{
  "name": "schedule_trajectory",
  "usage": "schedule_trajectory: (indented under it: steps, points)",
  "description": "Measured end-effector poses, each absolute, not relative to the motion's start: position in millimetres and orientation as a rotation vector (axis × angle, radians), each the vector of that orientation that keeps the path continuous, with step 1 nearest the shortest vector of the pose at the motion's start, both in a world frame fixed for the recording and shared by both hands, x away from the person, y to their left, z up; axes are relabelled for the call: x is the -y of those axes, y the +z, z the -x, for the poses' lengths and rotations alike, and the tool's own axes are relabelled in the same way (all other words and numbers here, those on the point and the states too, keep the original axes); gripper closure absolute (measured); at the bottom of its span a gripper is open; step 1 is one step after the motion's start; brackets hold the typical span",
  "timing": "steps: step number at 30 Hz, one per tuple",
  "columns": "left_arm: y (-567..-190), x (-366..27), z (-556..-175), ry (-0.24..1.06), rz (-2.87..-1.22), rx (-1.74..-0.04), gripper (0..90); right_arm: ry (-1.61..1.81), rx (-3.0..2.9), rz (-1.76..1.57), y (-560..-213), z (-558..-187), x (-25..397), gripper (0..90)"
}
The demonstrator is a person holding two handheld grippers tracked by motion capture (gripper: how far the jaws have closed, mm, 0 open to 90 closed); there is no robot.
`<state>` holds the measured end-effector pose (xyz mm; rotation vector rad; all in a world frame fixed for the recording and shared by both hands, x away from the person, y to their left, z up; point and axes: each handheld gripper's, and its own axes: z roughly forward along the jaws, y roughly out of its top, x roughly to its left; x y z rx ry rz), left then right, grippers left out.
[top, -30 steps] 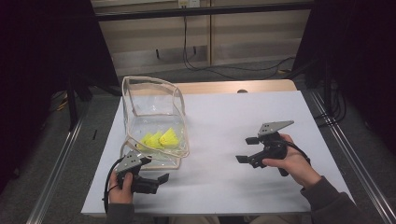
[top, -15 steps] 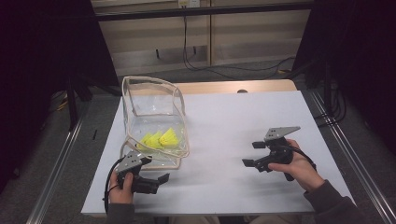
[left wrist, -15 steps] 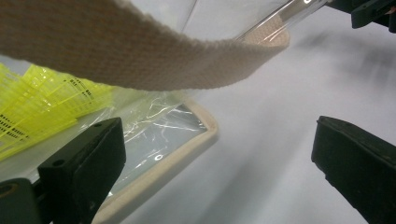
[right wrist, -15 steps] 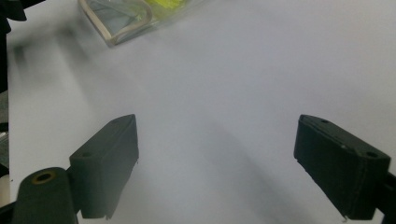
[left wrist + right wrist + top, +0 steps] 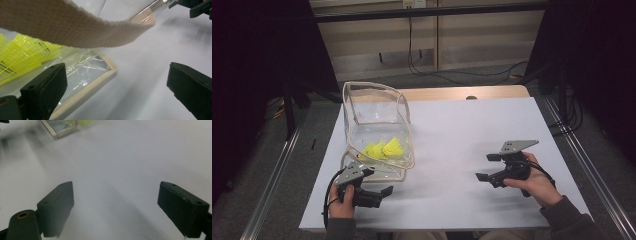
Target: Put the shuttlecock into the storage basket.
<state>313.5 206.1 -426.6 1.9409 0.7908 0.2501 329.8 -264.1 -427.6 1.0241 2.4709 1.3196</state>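
Observation:
A clear plastic pouch (image 5: 377, 125) with beige fabric trim stands open on the white table sheet (image 5: 452, 145), holding yellow shuttlecocks (image 5: 384, 149). My left gripper (image 5: 379, 192) rests open just in front of the pouch's near corner. In the left gripper view the beige trim (image 5: 75, 32) arches overhead and the yellow shuttlecocks (image 5: 22, 53) lie behind clear film at left, nothing between the jaws. My right gripper (image 5: 486, 167) sits low at the right of the sheet, open and empty, its jaws wide apart over bare sheet (image 5: 117, 182). The pouch corner (image 5: 60, 128) shows far off.
The wooden table edge (image 5: 492, 92) runs along the back. Metal rails (image 5: 277, 170) flank both sides. Cables (image 5: 422, 65) hang behind the table. The other gripper (image 5: 197, 7) shows at the top right of the left gripper view.
My right gripper has drifted toward the near right of the sheet and lower. The left gripper and the pouch have stayed put.

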Motion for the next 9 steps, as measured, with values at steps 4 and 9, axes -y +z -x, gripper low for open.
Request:
schedule_trajectory:
  steps: [4,9]
  points:
    - [-426.7,-206.8,-313.9,0.251,-1.945,-0.790,3.0,1.323,-2.464,-1.025,-432.2,-324.7,271.5,13.1]
    - [-427.5,-205.7,-314.7,0.248,-1.948,-0.790,3.0,1.331,-2.437,-1.039,-435.4,-323.8,278.7,12.3]
